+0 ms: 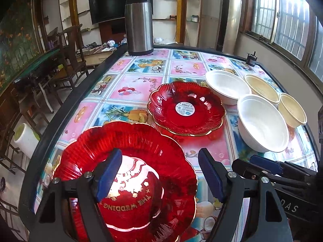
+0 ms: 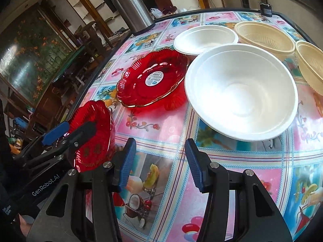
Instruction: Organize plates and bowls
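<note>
— Two red plates, four bowls. Where does the sorting stand?

— Barely begun, by the look of it. The near red plate [image 1: 141, 141] sits at the left tool [image 1: 159, 161], tipped up off the worktop [image 2: 232, 161] rather than lying flat. The second red plate [image 1: 185, 109] lies flat just beyond, label up.

— Is the left tool gripping that plate?

— Its jaws stand wide, one finger across the plate's face and the other outside the rim. Whether the pads actually press on it cannot be told. The tilt suggests the plate is being carried, probably to stack on its twin.

— And the right tool [image 2: 159, 147]?

— Partly spread with nothing between the fingers, hanging over bare cloth just short of the near white bowl [image 2: 242, 92]. That bowl seems its likely target, since it matches the far white bowl [image 2: 206, 38] behind it.

— The cream ones?

— The larger cream bowl [image 2: 264, 36] and the smaller cream bowl [image 2: 310, 64] stand side by side at the right edge, untouched. A steel thermos flask [image 1: 139, 24] stands at the far end, well clear.
</note>
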{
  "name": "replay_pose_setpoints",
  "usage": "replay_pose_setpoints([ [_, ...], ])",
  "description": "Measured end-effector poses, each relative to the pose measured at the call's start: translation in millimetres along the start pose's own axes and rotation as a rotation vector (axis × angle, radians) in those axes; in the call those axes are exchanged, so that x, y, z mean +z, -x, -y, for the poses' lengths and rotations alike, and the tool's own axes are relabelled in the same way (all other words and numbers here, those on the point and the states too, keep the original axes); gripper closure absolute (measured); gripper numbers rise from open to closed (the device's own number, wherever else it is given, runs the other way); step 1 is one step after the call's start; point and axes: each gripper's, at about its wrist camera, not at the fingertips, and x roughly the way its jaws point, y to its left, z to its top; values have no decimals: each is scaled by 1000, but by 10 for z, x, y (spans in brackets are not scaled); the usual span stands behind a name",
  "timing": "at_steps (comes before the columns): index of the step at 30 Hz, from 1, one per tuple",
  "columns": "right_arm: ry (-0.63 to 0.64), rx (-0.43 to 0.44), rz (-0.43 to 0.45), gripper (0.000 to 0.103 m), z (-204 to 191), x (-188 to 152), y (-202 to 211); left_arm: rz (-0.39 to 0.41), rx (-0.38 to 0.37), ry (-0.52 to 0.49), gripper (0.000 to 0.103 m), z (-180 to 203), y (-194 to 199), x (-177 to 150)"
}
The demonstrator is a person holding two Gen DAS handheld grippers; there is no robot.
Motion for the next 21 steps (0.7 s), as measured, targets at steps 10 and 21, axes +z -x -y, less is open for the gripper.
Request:
replay_pose_setpoints([
  [10,-3,-15,-4,52,-79,202,-161,-8,20,-10,25,-265,-94,310],
  [21,-38,-50,-7,52,-47,350,-337,-50,-18,-29,25,-438,-426,630],
])
